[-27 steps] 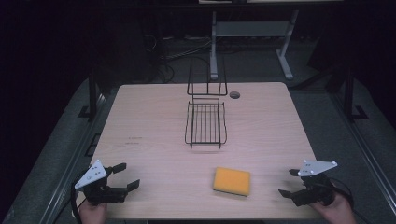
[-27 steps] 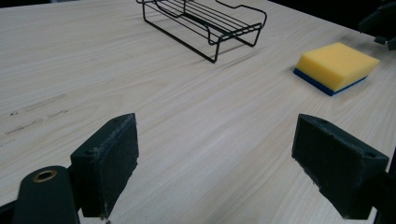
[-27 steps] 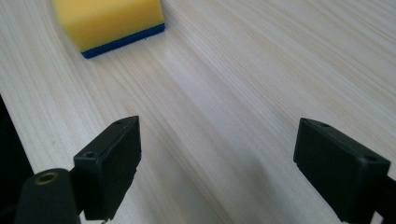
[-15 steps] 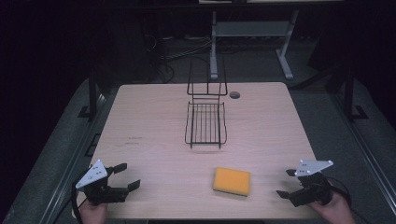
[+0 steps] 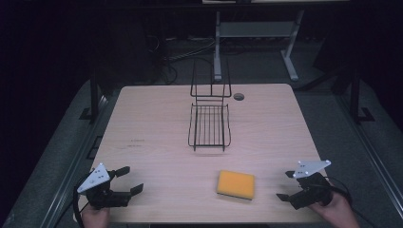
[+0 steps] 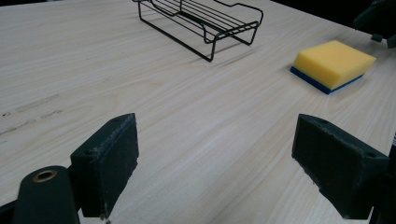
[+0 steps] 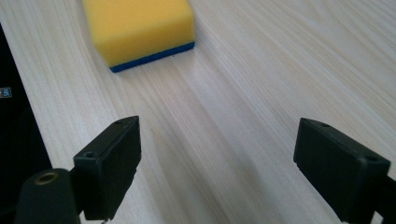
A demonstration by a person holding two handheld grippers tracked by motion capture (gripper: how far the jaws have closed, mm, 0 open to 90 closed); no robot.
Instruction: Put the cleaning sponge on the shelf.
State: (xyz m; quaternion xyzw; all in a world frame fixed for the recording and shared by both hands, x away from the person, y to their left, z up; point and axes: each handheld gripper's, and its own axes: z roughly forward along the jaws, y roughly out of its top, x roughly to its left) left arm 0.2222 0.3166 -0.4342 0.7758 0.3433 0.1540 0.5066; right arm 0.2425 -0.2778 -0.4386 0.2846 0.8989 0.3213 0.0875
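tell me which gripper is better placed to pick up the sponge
Right. The right gripper sits open just beside the sponge, which lies close ahead in the right gripper view. The left gripper is also open but farther off across the table.

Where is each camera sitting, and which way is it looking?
High view: above the person's side, looking forward and down at the table; both hands, left gripper, right gripper.
Left gripper view: rides the left gripper, faces the wire rack and sponge; open jaws.
Right gripper view: rides the right gripper, faces the sponge; open jaws.
All three share the sponge.
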